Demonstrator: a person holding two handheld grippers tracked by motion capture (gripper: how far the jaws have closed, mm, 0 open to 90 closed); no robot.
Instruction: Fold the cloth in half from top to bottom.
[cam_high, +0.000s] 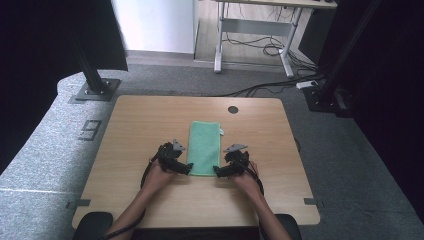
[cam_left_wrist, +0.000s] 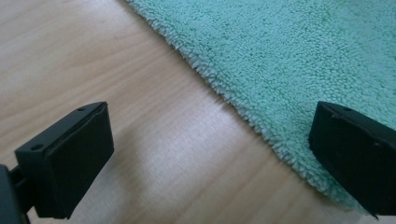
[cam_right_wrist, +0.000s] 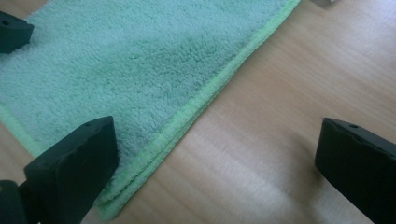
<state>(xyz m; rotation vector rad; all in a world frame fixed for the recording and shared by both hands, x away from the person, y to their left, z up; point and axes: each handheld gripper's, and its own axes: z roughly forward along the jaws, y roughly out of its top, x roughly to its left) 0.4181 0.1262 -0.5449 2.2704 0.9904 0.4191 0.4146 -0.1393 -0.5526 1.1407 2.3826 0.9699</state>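
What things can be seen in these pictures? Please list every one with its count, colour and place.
towel: one, green, folded flat at the table's middle
table: one, light wood, under everything
round hole: one, dark, near the table's far edge
desk: one, white legs, on the floor behind
cables: several, black, on the floor behind
left gripper: one, black, open at the towel's near left corner
right gripper: one, black, open at the towel's near right corner
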